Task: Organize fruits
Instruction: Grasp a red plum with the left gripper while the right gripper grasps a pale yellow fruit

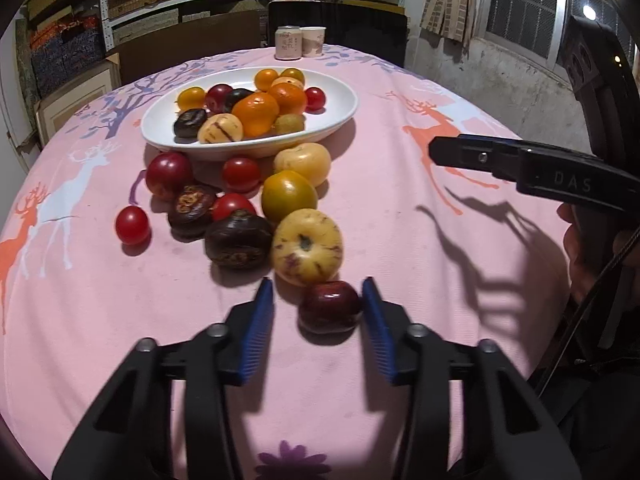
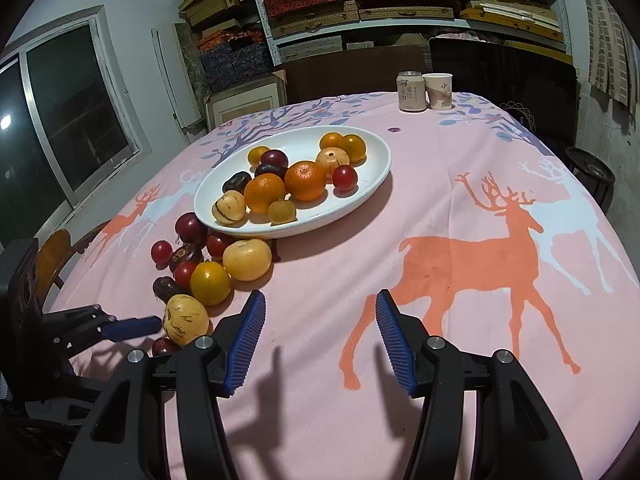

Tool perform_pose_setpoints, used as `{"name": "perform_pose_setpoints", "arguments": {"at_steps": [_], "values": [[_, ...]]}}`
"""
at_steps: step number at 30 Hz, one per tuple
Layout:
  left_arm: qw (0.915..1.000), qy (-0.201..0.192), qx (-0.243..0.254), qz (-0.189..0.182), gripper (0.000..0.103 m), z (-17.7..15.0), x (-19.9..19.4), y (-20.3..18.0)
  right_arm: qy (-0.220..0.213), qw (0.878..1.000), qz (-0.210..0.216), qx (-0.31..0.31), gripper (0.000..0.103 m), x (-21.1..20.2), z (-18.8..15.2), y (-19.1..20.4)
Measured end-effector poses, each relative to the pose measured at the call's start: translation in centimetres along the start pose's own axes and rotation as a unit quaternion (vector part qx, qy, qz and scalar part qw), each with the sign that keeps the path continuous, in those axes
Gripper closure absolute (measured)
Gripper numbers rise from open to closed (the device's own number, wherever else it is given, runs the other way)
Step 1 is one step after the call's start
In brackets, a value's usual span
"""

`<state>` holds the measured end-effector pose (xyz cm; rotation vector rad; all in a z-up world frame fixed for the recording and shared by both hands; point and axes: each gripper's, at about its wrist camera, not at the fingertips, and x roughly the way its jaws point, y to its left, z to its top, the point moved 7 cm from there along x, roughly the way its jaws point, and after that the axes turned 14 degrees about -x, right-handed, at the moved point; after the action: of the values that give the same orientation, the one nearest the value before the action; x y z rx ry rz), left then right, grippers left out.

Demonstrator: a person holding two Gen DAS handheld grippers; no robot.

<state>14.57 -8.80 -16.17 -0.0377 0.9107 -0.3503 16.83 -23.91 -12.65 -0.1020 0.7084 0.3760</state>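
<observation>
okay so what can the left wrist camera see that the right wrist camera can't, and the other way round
Only the left wrist view shows the left gripper from behind, its jaws around the dark red plum: one pad touches it, the other stands clear. Only the right wrist view shows the right gripper open over bare pink tablecloth, and a dark window at its left edge. Both show the white bowl of fruit, the loose fruit in front of it, the can and the paper cup.
</observation>
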Motion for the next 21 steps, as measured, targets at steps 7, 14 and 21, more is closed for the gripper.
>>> {"name": "perform_pose_setpoints", "arguments": {"at_steps": [7, 14, 21], "values": [[1.0000, 0.005, -0.004, 0.000, 0.071, -0.7, -0.1, 0.3, 0.005, 1.000, 0.007, 0.001, 0.045, 0.1, -0.4, 0.3], [0.9990, -0.029, -0.029, 0.020, 0.071, 0.3, -2.5, 2.5, 0.024, 0.997, 0.052, -0.045, 0.045, 1.2, -0.7, 4.1], [0.9974, -0.020, -0.049, 0.049, 0.071, 0.6, -2.4, 5.3, 0.037, 0.988, 0.079, -0.130, 0.045, 2.8, -0.4, 9.7]]}}
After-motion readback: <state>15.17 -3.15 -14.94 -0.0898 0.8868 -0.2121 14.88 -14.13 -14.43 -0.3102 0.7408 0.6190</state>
